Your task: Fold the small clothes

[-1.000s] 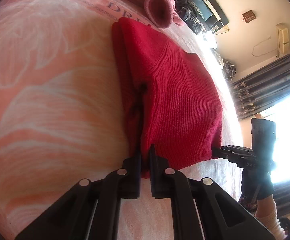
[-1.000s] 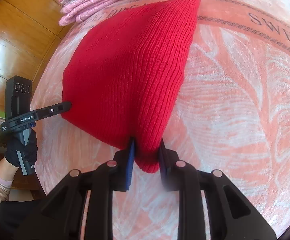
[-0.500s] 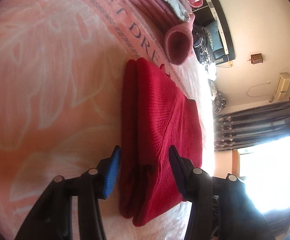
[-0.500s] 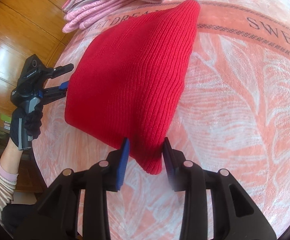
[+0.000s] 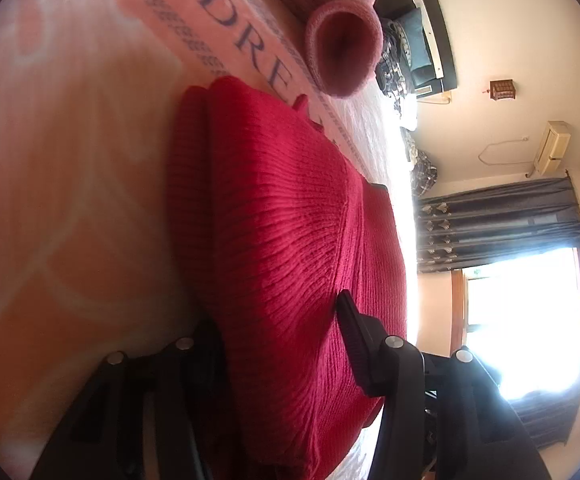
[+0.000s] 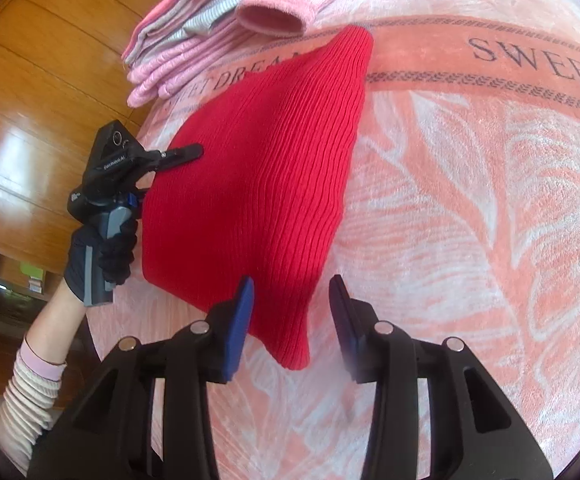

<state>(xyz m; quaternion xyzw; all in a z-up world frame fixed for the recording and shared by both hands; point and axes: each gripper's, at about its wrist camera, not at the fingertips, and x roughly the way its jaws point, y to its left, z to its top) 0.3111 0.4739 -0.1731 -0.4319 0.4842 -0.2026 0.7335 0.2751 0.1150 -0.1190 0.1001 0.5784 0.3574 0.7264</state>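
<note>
Red sweater [image 6: 257, 176] folded on bed [image 6: 470, 220].
Both grippers, left [image 5: 277, 332] and right [image 6: 292, 304], wide open, holding nothing; fold looks done, pile [image 6: 193, 40] beyond.

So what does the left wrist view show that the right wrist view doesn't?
Only the left wrist view shows the room: dark curtains, a bright window and a wall air conditioner. Only the right wrist view shows the gloved hand holding the left gripper, the wooden floor and the open right gripper. Both show the folded red knit sweater on the pink SWEET DREAM blanket, with the pink cuff beyond it.
</note>
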